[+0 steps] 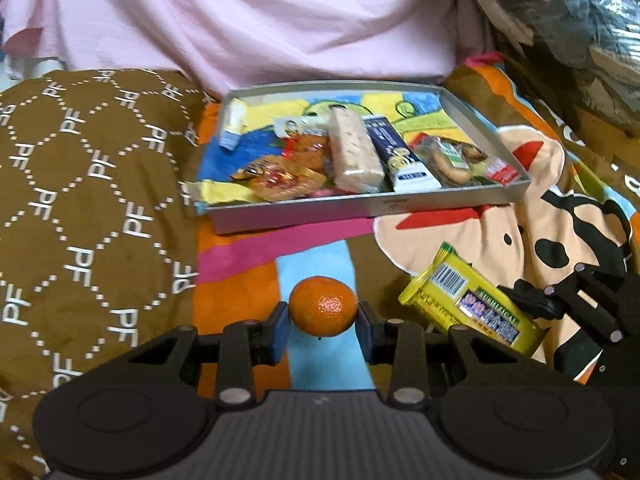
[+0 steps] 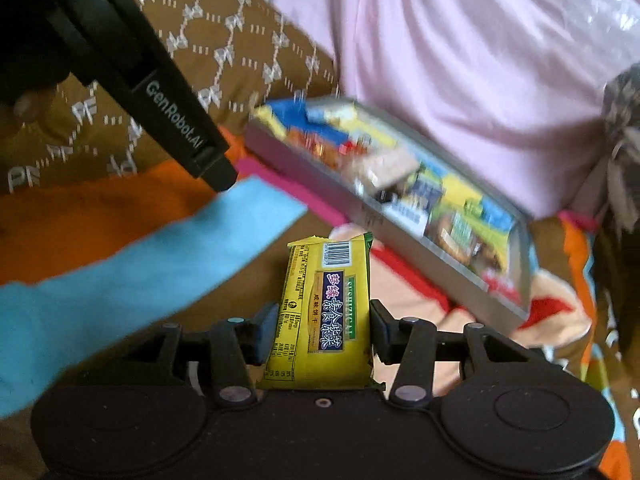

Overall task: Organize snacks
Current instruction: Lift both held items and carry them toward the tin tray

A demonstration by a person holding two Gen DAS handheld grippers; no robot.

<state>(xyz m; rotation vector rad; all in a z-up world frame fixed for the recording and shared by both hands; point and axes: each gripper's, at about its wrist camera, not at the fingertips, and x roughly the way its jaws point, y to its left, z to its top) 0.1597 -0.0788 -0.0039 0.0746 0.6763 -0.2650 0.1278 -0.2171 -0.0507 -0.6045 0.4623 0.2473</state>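
Left tongs clenched on a mandarin, blue pads pressing its two sides, fruit held above the colourful blanket just short of the metal tray. Right tongs clenched on a yellow cracker packet, long axis running straight out along the fingers, barcode end pointing away toward the tray, near end back at the tongs' body. Packet face printed with Chinese characters on a dark blue band, a green strip of Latin capitals beside it, too blurred to read surely. Tray holding wrapped snacks laid side by side. "GenRobot.AI" readable on the left tool's black handle. Brown cushion printed with repeated "PF".
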